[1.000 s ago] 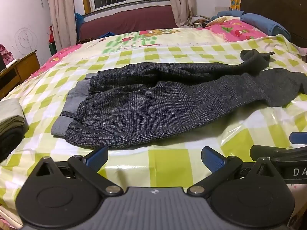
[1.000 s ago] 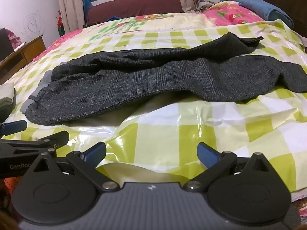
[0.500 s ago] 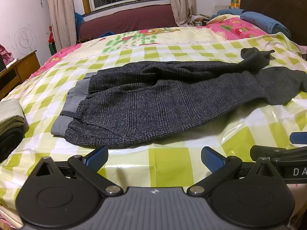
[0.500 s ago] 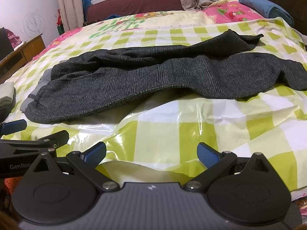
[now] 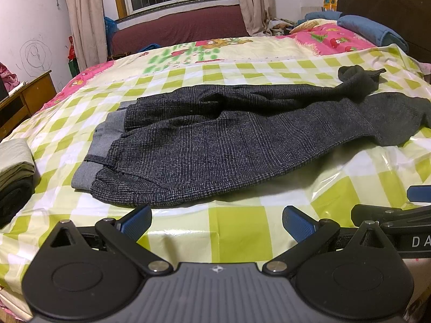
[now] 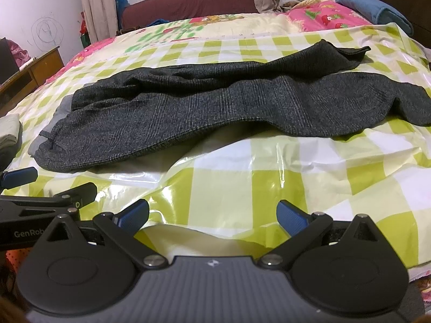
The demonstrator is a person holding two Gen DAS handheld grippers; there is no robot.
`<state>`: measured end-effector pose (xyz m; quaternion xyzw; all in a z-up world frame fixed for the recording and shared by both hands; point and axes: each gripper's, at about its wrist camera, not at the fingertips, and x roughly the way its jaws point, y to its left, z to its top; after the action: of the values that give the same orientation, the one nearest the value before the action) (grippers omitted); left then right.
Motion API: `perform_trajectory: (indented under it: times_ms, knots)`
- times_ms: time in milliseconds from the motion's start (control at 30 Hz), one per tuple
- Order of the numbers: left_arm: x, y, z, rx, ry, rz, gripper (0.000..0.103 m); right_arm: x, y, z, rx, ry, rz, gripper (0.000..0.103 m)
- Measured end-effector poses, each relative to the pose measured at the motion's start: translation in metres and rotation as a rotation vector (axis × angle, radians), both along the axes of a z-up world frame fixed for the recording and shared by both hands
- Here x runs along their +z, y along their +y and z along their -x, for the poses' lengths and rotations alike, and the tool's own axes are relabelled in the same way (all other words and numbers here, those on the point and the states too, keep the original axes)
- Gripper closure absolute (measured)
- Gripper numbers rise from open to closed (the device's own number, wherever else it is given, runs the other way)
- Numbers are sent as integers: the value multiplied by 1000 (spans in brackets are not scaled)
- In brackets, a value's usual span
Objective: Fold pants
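Note:
Dark grey checked pants (image 5: 229, 145) lie flat on the bed, grey waistband to the left, both legs running to the right. The far leg's cuff is bunched at the far right. The pants also show in the right wrist view (image 6: 215, 113). My left gripper (image 5: 216, 222) is open and empty, just short of the pants' near waist edge. My right gripper (image 6: 212, 215) is open and empty over bare cover, short of the near leg. Each gripper's fingers show at the other view's edge.
The bed has a glossy green-and-white checked plastic cover (image 5: 237, 231). Folded clothes (image 5: 14, 172) are stacked at the left edge. A wooden desk (image 5: 24, 99) stands left of the bed. Blue bedding (image 5: 377, 31) and a dark headboard are at the far right.
Both grippers have risen a little and tilted, so the pants sit slightly lower and nearer in view. Both stay open. The pants have not moved.

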<state>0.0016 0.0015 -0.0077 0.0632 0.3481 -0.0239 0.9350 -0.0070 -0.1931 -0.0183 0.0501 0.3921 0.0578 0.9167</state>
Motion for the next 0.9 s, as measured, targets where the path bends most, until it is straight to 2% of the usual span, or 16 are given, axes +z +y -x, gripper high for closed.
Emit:
perform_trajectory:
  times_ms: [900]
  knots:
    - [-5, 2, 1, -2, 8, -2, 0, -1, 0, 0, 0, 3, 1, 3]
